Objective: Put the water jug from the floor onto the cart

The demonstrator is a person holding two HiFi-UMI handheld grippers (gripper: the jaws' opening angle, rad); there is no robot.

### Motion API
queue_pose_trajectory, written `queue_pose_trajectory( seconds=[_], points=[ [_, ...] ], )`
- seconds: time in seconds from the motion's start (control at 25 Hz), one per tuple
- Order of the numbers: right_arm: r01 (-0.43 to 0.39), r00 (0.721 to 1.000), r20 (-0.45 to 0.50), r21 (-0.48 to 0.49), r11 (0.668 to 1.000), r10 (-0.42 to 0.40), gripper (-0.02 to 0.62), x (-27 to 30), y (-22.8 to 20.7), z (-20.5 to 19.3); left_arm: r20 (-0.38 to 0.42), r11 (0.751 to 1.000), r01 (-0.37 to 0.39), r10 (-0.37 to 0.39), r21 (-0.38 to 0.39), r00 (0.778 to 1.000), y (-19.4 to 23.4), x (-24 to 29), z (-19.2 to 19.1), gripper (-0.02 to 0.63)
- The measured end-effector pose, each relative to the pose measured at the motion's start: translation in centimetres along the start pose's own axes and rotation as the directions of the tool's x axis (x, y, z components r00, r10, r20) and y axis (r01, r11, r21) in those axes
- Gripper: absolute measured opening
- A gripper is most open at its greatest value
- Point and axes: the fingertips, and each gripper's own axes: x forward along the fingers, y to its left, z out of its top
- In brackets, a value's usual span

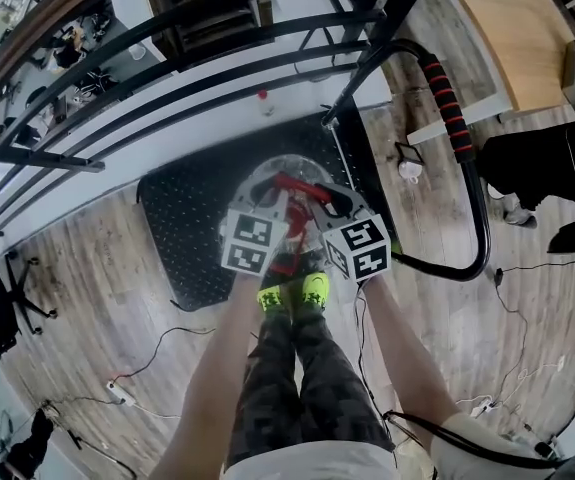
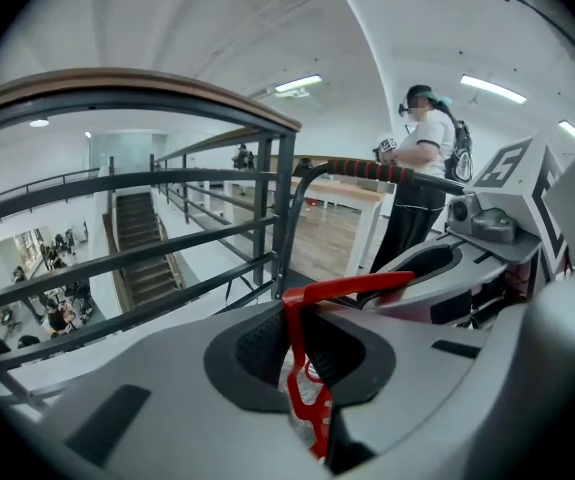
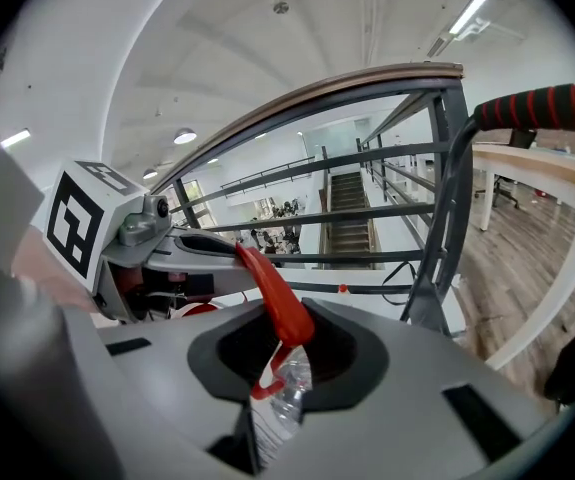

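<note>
Beyond the black cart platform the railing bars off the far side — nothing passes there. On the right the cart's push handle loops round and closes that flank. The platform lies bare left of the water jug, and the wooden floor opens further left, crossed by a cable. The left tongs and right tongs crowd together, both clamped on the jug's red handle — the person's shoes stand just behind.

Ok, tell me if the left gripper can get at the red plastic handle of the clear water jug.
Apparently yes: the left gripper is shut on the red plastic handle, beside the right gripper gripping the same handle; nothing blocks it.
</note>
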Motion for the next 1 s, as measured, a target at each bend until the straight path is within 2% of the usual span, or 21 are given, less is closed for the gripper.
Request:
queue_pose_trajectory(
  seconds=[0.16,0.52,0.72,0.8,0.92,1.0],
  points=[
    [0.014,1.000,0.015,0.008,1.000,-0.014,0.067,0.1,-1.2,0.3,0.008,0.999,0.025,-0.025,0.034,1.000,-0.4,0.7,0.3,0.020],
    [0.054,0.998,0.038,-0.001,0.999,-0.054,0.069,1.4,-3.3,1.0,0.016,1.000,0.018,-0.018,0.025,1.000,0.5,2.3,0.7,0.025],
    [0.065,0.997,0.047,0.011,0.998,-0.065,0.069,1.9,-4.1,1.7,0.004,0.998,0.048,-0.048,0.033,0.999,1.0,3.3,1.3,0.032],
    [0.065,0.996,0.055,0.025,0.998,-0.066,0.074,2.3,-4.5,2.0,0.009,0.998,0.066,-0.066,0.025,0.998,1.2,3.9,1.6,0.049],
    [0.071,0.995,0.064,0.045,0.996,-0.074,0.131,3.0,-5.3,2.3,0.024,0.997,0.076,-0.076,0.012,0.997,1.3,4.9,1.9,0.095],
    [0.079,0.994,0.067,0.047,0.996,-0.083,0.132,3.4,-5.7,2.5,0.029,0.998,0.070,-0.071,0.006,0.997,1.3,5.6,2.0,0.124]
  ],
)
